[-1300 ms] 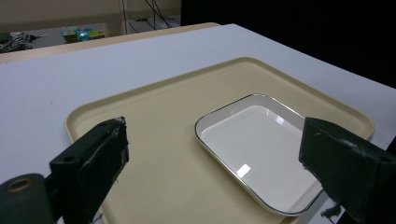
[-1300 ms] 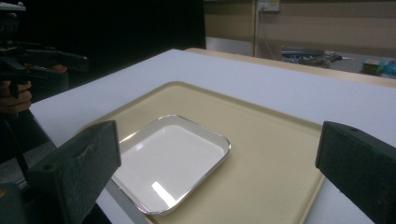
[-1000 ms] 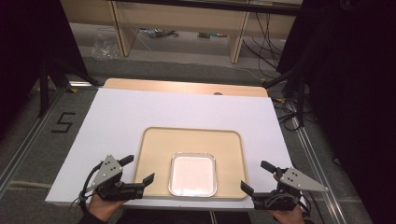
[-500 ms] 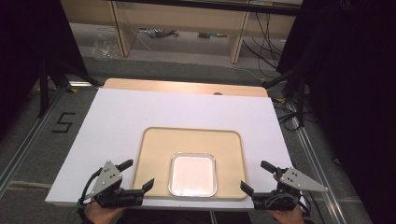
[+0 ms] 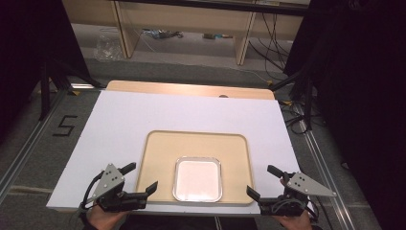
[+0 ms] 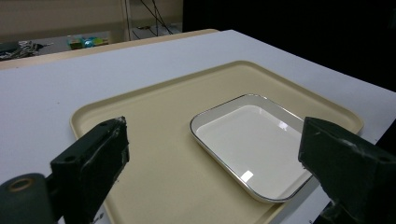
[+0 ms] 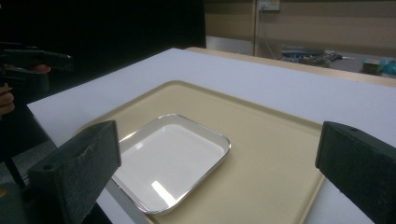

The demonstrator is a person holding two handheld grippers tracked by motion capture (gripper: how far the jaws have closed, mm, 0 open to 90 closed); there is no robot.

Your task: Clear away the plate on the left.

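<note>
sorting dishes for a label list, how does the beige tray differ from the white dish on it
The beige tray is matte tan plastic; the white dish is glossy white with a thin metallic-looking rim. The tray is the larger and lies on the white table; the dish is smaller and sits inside the tray, at its near edge. Both are shallow, round-cornered rectangles, lying flat and empty.

Left gripper (image 5: 142,178), right gripper (image 5: 263,181): both hand-held, jaws wide apart.
</note>
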